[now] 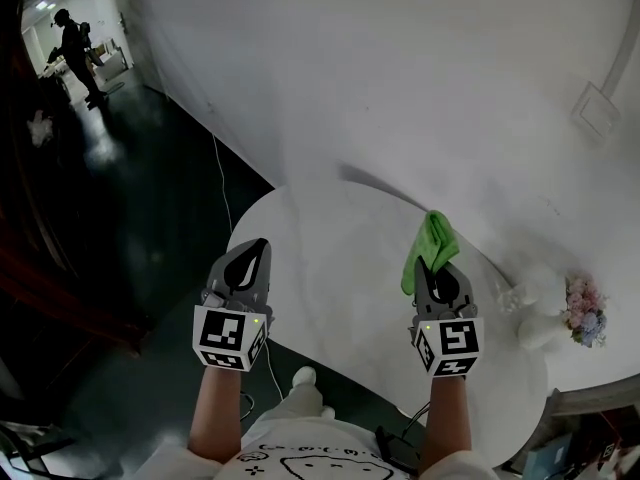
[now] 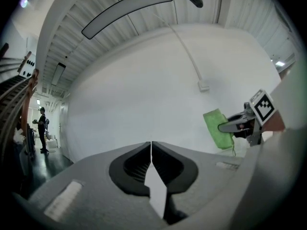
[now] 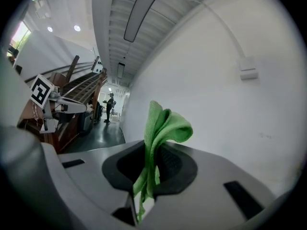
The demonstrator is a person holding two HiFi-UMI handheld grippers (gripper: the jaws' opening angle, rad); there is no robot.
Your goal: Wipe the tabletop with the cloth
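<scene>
Closest in the head view is a white T-shirt with a black outline drawing [image 1: 300,460]; I can make out no words in the print. Just beyond it, two bare forearms [image 1: 215,408] hold the tools over a round white table [image 1: 330,268].

The left hand-held gripper [image 1: 260,250] has its jaws pressed together with nothing between them, as its own view confirms. The right hand-held gripper [image 1: 441,271] is clamped on a bright green cloth [image 1: 428,240]. That cloth sticks out past the jaw tips, above the table's far side near the plain white wall [image 1: 400,88], and seems to be clear of the surface.

It flops over on itself, so I judge it light, soft and limp, neither slippery nor fragile. The bite sits on a bunched fold, with a tail trailing back between the jaws. For wiping, a wad should bulge ahead of the jaws, so that fabric rather than plastic meets the table.

Each black-and-white marker cube [image 1: 232,336] carries only square patterns, no letters. No brand or label shows on the cloth.
</scene>
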